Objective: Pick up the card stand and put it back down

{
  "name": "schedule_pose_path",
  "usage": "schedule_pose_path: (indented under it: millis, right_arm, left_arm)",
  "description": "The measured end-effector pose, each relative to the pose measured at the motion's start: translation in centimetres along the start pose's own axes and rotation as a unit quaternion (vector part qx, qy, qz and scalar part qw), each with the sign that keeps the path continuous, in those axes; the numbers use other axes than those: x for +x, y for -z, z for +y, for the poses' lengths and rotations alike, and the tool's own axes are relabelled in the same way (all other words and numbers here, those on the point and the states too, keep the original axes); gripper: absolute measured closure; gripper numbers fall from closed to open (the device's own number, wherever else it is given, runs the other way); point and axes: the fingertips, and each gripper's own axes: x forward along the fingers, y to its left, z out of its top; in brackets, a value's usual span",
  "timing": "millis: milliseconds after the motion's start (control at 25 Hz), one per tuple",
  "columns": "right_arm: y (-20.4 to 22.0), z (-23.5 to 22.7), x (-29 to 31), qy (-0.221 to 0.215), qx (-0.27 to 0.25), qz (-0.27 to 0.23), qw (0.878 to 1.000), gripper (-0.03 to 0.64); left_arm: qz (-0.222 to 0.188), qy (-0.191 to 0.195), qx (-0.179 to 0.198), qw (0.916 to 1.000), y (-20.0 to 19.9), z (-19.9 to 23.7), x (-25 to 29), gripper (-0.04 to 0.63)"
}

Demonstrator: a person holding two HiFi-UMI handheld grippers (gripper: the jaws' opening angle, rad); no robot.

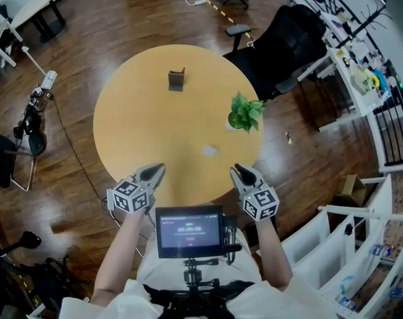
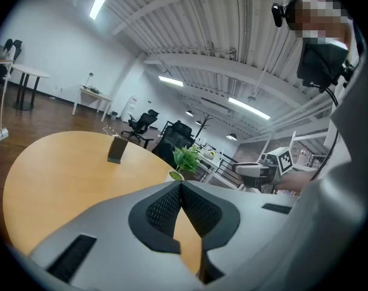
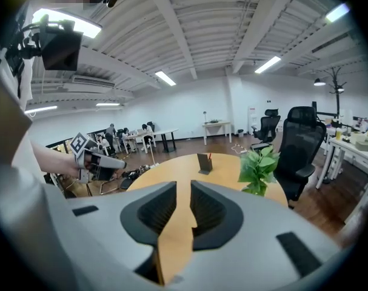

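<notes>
Dark card stand [image 1: 176, 80] sits well beyond left gripper [image 1: 159, 169], jaws together, and right gripper [image 1: 238, 170], jaws apart.

The card stand [image 1: 176, 80] and pale scrap [image 1: 210, 151] show no readable detail.

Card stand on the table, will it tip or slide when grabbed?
The card stand looks small and rigid, so probably light. It stands upright on a small base, so a high push may tip it. The table looks smooth, so a low nudge may slide it.
</notes>
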Motion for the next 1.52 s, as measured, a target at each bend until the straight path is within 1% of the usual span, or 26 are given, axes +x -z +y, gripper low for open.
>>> schedule_pose_path:
  millis: [240,520,840,1080,1240,1520]
  right_arm:
    - [1.1,-3.0,2.5,-0.033,-0.008,0.022,0.999,0.534]
    - [3.1,-5.2,5.0,-0.072,-0.021,0.051,0.996,0.534]
    - [5.7,-6.9,7.4,-0.123,-0.046,0.085,0.988,0.534]
    - [7.3,-7.7,9.1,-0.158,-0.06,0.1,0.981,0.534]
    - [9.1,-8.3,10.0,-0.174,-0.066,0.117,0.975,0.534]
    - [10.6,-9.1,11.4,-0.181,-0.063,0.139,0.971,0.534]
  left_arm:
    - [0.001,-0.025,-0.003,0.9997,-0.7,-0.2,2.6,0.595]
    - [0.0,-0.06,-0.006,0.9982,-1.0,0.1,4.2,0.595]
    - [-0.005,-0.094,-0.019,0.9954,-0.5,-0.6,6.1,0.595]
    - [-0.01,-0.115,-0.024,0.9931,-0.3,-1.3,7.3,0.595]
    - [-0.015,-0.126,-0.029,0.9914,0.0,-1.8,7.6,0.595]
    - [-0.014,-0.134,-0.041,0.9901,0.6,-2.1,7.8,0.595]
